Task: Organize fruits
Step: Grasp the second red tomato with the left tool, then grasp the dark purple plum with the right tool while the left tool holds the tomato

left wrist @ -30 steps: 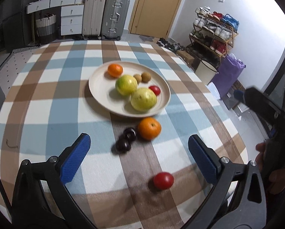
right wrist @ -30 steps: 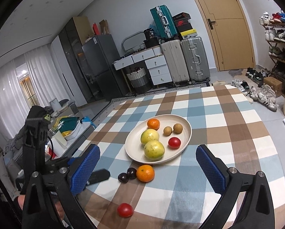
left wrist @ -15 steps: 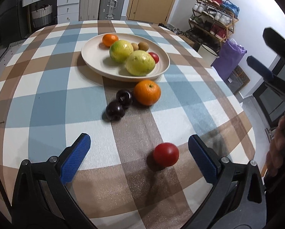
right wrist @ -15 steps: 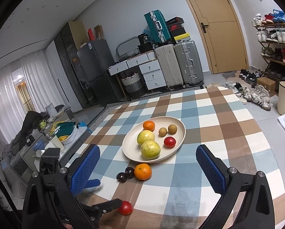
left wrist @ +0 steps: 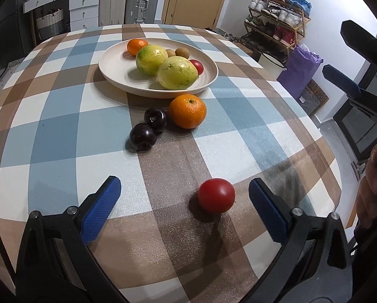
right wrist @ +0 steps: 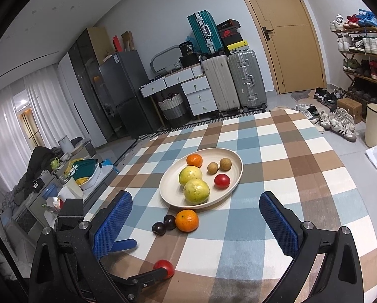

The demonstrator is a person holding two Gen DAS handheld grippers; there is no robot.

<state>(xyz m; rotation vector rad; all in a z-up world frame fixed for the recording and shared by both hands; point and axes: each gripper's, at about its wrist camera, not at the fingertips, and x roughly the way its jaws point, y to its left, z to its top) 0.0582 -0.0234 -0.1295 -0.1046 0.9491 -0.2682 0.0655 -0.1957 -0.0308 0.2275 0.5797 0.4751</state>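
A red tomato (left wrist: pixel 216 199) lies on the checked tablecloth, between the blue pads of my open left gripper (left wrist: pixel 184 208) and nearer the right pad. Farther on sit two dark plums (left wrist: pixel 149 127) and an orange (left wrist: pixel 187 111), loose in front of the beige plate (left wrist: pixel 117 74). That plate holds two yellow-green fruits, a small orange, two brown kiwis and a red tomato. My right gripper (right wrist: pixel 196 223) hangs open above the table's near edge, nothing between its pads. From there I see the plate (right wrist: pixel 232 186), the loose orange (right wrist: pixel 187 220), the plums (right wrist: pixel 164 224) and the tomato (right wrist: pixel 164 267) beside the left gripper's finger.
The round table (left wrist: pixel 49 131) drops away on the right, where a hand (left wrist: pixel 373 186) holds the right gripper's handle. Suitcases (right wrist: pixel 235 82), drawers and a door stand behind; a shoe rack (left wrist: pixel 277 17) and a white bin (right wrist: pixel 376 123) are on the right.
My left gripper has dropped and moved forward, so the red tomato now lies between its pads. The right gripper has lifted and tilted back a little. Both stay open.
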